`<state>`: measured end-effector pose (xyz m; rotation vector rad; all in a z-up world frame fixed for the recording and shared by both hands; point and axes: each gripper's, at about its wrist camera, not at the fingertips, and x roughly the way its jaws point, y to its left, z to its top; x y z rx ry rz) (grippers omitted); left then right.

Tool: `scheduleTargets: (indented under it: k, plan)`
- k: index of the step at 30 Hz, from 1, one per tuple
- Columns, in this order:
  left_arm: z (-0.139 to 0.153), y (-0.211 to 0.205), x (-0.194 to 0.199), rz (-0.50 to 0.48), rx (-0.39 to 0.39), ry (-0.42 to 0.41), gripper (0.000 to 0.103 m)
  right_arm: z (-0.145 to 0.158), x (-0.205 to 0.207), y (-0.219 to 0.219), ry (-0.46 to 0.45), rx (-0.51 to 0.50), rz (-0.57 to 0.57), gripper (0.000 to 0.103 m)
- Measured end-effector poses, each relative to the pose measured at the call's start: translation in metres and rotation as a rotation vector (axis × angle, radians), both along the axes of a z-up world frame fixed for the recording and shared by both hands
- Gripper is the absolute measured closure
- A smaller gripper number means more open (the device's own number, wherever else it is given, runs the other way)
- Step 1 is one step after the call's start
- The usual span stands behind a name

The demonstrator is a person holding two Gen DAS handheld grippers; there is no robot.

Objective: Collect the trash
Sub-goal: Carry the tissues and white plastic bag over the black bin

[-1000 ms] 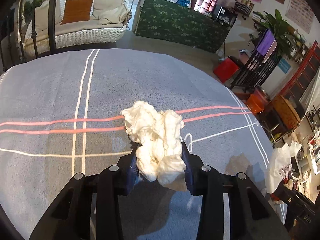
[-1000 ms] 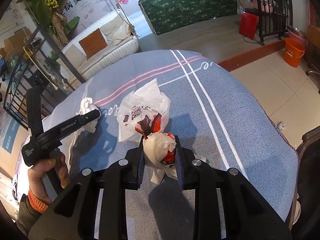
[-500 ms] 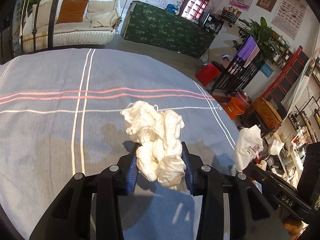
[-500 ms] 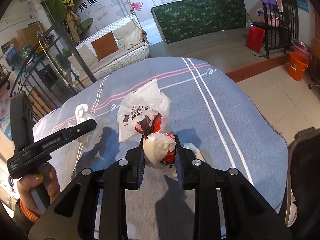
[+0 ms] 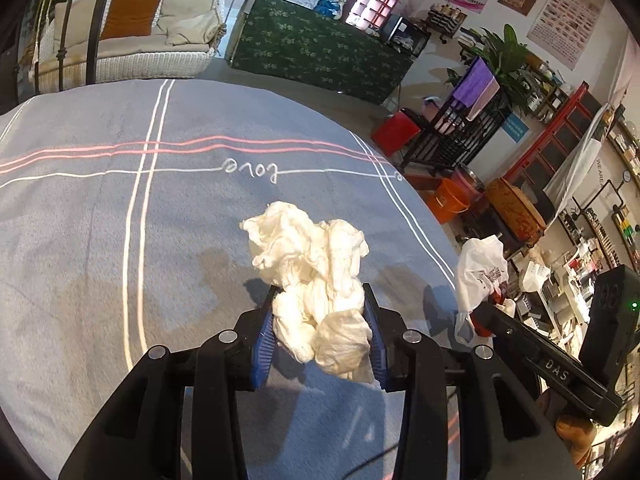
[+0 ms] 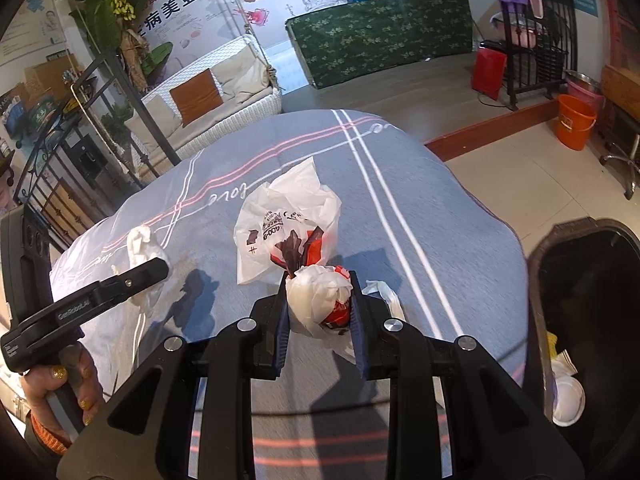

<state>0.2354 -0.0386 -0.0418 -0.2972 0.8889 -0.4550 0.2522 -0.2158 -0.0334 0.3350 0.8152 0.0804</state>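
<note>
My left gripper [image 5: 318, 304] is shut on a crumpled white tissue wad [image 5: 312, 264] and holds it above the blue-grey tablecloth [image 5: 120, 240]. My right gripper [image 6: 319, 300] is shut on a white plastic bag with red and brown print [image 6: 288, 224], held above the same cloth. In the left wrist view the bag [image 5: 480, 268] and the right gripper [image 5: 480, 312] show at the right. In the right wrist view the left gripper [image 6: 158, 268] and its tissue [image 6: 140, 244] show at the left.
A black trash bin [image 6: 584, 320] with white and yellow litter inside stands beside the table at the right. An orange bucket [image 6: 576, 120] and a red stool [image 6: 488, 68] stand on the floor beyond. A wicker sofa [image 5: 120, 40] is behind the table.
Both grippers have moved to the right over the table with their loads. The trash bin has come into the right wrist view. Both grips are unchanged.
</note>
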Motion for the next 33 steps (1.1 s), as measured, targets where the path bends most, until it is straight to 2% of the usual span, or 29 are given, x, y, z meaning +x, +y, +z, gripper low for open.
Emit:
scheduleTargets:
  k: [19, 33]
  plan:
    - [-0.004, -0.044, -0.025, -0.112, -0.024, 0.018, 0.064, -0.014, -0.049, -0.044, 0.048, -0.013, -0.076, 0.077]
    - [-0.006, -0.052, -0.035, -0.131, -0.039, 0.033, 0.064, -0.016, -0.068, -0.063, 0.055, 0.008, -0.119, 0.077]
